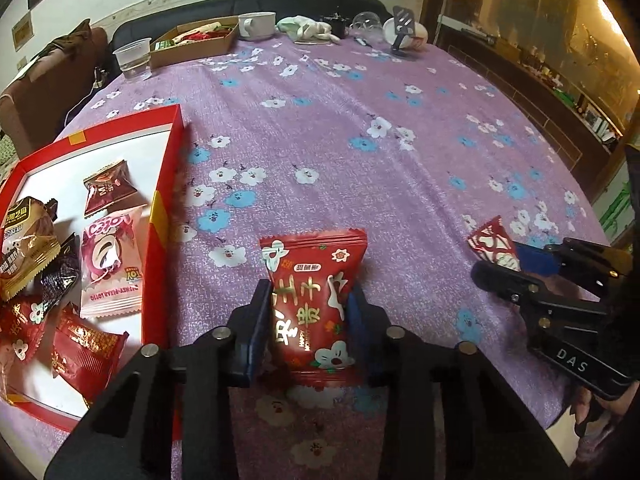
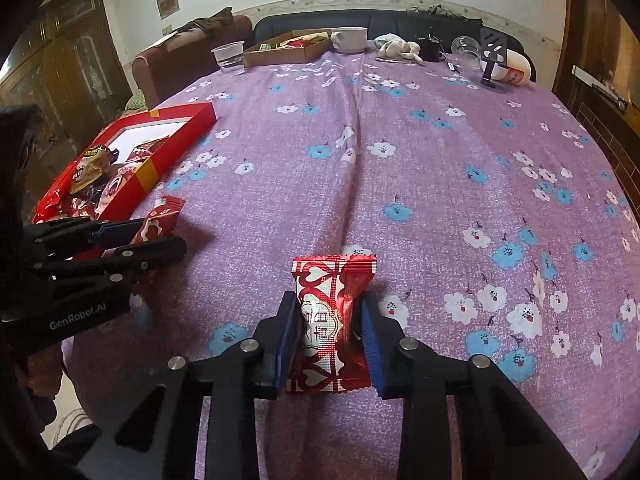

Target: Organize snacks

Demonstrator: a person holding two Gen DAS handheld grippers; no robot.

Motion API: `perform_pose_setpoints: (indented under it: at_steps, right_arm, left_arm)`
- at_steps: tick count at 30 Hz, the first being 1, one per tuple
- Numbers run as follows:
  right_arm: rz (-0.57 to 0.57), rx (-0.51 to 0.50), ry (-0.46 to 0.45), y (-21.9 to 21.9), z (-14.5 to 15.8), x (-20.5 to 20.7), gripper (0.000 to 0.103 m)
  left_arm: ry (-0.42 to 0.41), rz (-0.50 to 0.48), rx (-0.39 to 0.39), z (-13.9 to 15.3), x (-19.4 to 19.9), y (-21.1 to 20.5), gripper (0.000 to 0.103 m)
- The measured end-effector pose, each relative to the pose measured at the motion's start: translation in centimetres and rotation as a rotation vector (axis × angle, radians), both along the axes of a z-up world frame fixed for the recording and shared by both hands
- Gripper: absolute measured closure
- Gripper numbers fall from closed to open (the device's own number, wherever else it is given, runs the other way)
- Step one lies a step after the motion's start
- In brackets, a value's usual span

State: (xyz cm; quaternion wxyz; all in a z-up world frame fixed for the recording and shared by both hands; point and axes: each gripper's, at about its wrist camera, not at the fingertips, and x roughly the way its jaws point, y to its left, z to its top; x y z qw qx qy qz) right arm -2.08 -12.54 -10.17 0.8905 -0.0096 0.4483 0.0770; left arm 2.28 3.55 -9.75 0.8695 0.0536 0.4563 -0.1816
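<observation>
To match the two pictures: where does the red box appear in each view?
Left wrist view: red box at the left edge, close, snacks inside.
Right wrist view: red box at mid-left, farther off, beyond the left gripper.
Shared landmark: the clear cup at the table's far side.

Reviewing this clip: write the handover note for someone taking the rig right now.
Left gripper: jaws shut on a red cartoon-print snack packet, beside the red gift box.
Right gripper: jaws shut on a red heart-pattern snack packet, above the purple floral tablecloth.
Done: several packets lie in the box, including a pink Oreo packet.
Left: place both held packets in the box.
</observation>
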Motion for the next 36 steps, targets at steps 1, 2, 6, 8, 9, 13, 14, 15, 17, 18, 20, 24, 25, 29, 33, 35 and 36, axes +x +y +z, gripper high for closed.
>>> perform_pose_setpoints:
  at_steps: [1, 2, 6, 8, 9, 13, 14, 15, 17, 18, 20, 24, 25, 29, 33, 35, 36]
  right_arm:
    - [0.0, 0.002, -0.003, 0.1, 0.1, -0.1, 0.073]
    - [0.0, 0.004, -0.009, 0.3, 0.4, -0.3, 0.073]
    - [0.005, 0.0, -0.033, 1.1, 1.5, -0.8, 0.073]
    - [0.021, 0.025, -0.045, 1.7, 2.2, -1.1, 0.073]
    - [0.03, 0.04, -0.048, 2.0, 2.5, -1.1, 0.073]
    - [0.069, 0.056, -0.065, 4.3, 3.6, -1.4, 0.073]
    - [0.082, 0.061, -0.067, 5.0, 3.8, -1.5, 0.073]
    - [0.096, 0.067, -0.066, 5.6, 3.9, -1.4, 0.073]
    - [0.124, 0.075, -0.067, 7.2, 4.1, -1.3, 0.074]
    - [0.134, 0.076, -0.069, 7.7, 4.1, -1.3, 0.074]
    - [0.17, 0.079, -0.075, 9.6, 4.4, -1.1, 0.074]
    - [0.231, 0.097, -0.073, 13.0, 4.5, -0.3, 0.074]
    - [0.245, 0.098, -0.078, 14.0, 4.6, -0.1, 0.074]
    - [0.296, 0.098, -0.085, 17.0, 4.9, 0.7, 0.074]
    - [0.335, 0.101, -0.097, 19.4, 5.3, 1.3, 0.074]
    - [0.346, 0.101, -0.098, 20.4, 5.4, 2.0, 0.074]
    - [0.348, 0.102, -0.098, 20.8, 5.4, 2.3, 0.074]
  left_arm:
    - [-0.003, -0.004, -0.006, 0.1, -0.2, 0.1, 0.07]
    - [-0.007, -0.008, -0.012, 0.3, -0.3, 0.2, 0.07]
    - [-0.026, -0.01, -0.048, 1.6, -1.3, 1.3, 0.071]
    - [-0.043, -0.007, -0.059, 2.3, -1.8, 1.9, 0.071]
    - [-0.057, -0.001, -0.063, 2.7, -2.3, 2.3, 0.071]
    - [-0.104, 0.008, -0.063, 3.7, -3.9, 3.9, 0.071]
    - [-0.115, 0.01, -0.06, 3.9, -4.3, 4.3, 0.071]
    - [-0.128, 0.014, -0.054, 4.1, -4.8, 4.8, 0.071]
    - [-0.146, 0.034, -0.046, 4.3, -5.3, 6.0, 0.071]
    - [-0.151, 0.044, -0.045, 4.4, -5.5, 6.5, 0.071]
    - [-0.164, 0.078, -0.04, 4.5, -5.8, 8.1, 0.071]
    - [-0.171, 0.147, -0.037, 4.5, -5.8, 11.0, 0.071]
    - [-0.174, 0.166, -0.035, 4.5, -5.8, 11.7, 0.071]
    - [-0.197, 0.239, -0.008, 4.5, -5.4, 14.1, 0.071]
    - [-0.23, 0.298, 0.02, 4.8, -4.8, 15.8, 0.071]
    - [-0.243, 0.323, 0.03, 5.0, -4.4, 16.7, 0.071]
    - [-0.246, 0.331, 0.03, 5.0, -4.1, 17.0, 0.071]
